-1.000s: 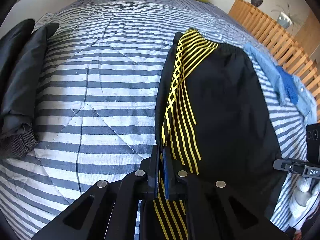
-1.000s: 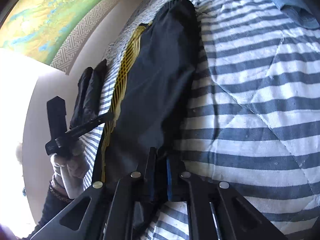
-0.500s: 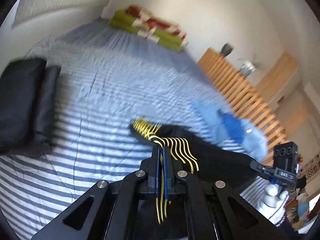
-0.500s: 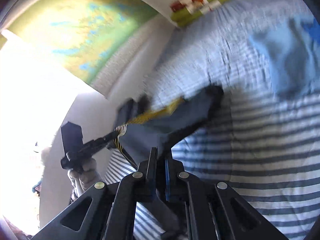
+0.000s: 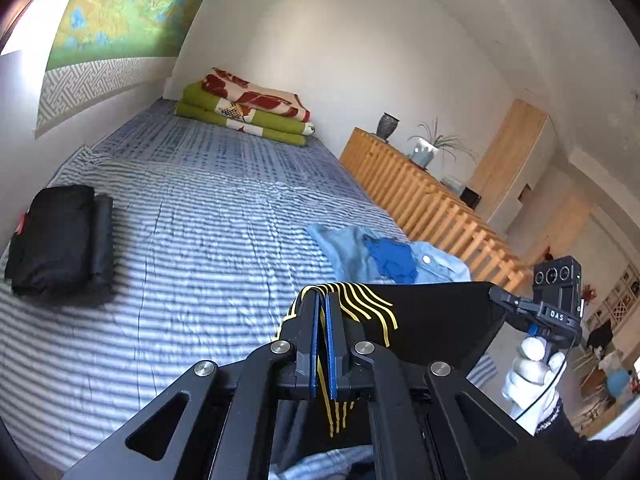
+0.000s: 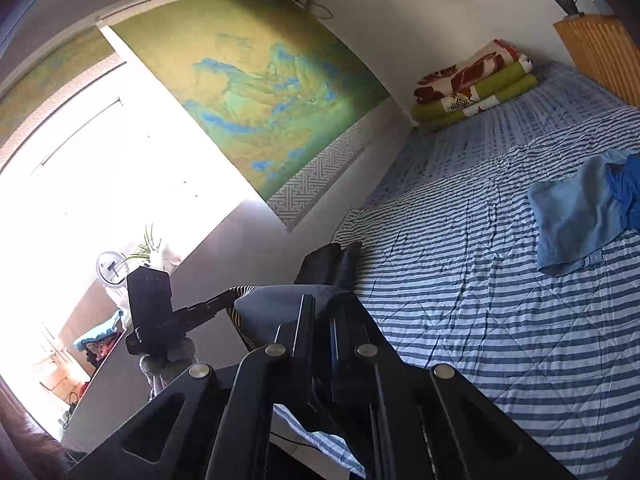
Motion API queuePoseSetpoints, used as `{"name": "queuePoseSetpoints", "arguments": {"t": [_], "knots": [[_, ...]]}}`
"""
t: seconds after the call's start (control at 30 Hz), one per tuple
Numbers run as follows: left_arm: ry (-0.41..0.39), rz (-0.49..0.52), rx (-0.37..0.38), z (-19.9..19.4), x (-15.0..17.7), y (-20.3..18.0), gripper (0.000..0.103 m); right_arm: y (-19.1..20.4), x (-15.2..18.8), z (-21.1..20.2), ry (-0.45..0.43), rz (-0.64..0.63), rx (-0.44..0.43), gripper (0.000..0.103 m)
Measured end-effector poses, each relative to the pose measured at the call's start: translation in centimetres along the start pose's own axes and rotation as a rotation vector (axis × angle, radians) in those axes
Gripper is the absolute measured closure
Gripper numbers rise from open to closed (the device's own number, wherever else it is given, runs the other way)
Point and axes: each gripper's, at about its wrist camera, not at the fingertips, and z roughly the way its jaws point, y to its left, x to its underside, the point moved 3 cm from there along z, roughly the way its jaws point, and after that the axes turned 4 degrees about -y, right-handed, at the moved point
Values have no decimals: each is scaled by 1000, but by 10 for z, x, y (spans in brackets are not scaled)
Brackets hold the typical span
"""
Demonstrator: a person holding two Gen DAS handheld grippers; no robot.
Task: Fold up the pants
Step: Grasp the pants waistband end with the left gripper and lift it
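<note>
1. Left wrist view: left tongs (image 5: 323, 320) clamped on the yellow-striped edge of the black pants (image 5: 432, 320), cloth pinched between the blue pads.
2. Pants lifted clear of the striped bed (image 5: 200, 240), stretched taut from these tongs out to the right, where the right tongs (image 5: 498, 294) grip the far corner, carried by a white-gloved hand (image 5: 532, 376).
3. Long axis of the held edge: sideways, tongs to tongs; the rest hangs below, out of sight.
4. Ahead and left of the tongs, a folded black bundle (image 5: 60, 240); ahead and right, a blue shirt (image 5: 384, 252); far ahead, stacked blankets (image 5: 248, 108).
5. Right wrist view: right tongs (image 6: 320, 312) pressed together on a dark fold of the pants (image 6: 276, 300), cloth bulging just ahead of the tips.
6. Left of them, the left tongs (image 6: 228, 300) meet the striped corner, with the gloved hand (image 6: 168, 360) beneath.
7. Bed (image 6: 480, 300) spreads ahead and right; blue shirt (image 6: 576, 220) farther right.
8. Judgement: both hands equally engaged, neither nearer; coming move likely hinges on keeping the stretched edge level while lowering the cloth forward onto the open bed ahead of both tongs.
</note>
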Motion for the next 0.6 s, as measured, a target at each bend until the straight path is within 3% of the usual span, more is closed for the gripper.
{"name": "queuePoseSetpoints", "arguments": {"t": [0.13,0.27,0.37,0.6], "knots": [[12,-3,-2,-32,28,-19,100,5,21,-16,22,27,-17,97],[81,-55,-38,-17,40,-5,100,-16,32,3,68,52,18,97],[140,-121,-71,23,41,25,100,-56,34,43,107,117,63,97],[279,-306,-159,167,36,136,100,-179,40,163,226,251,206,97]]}}
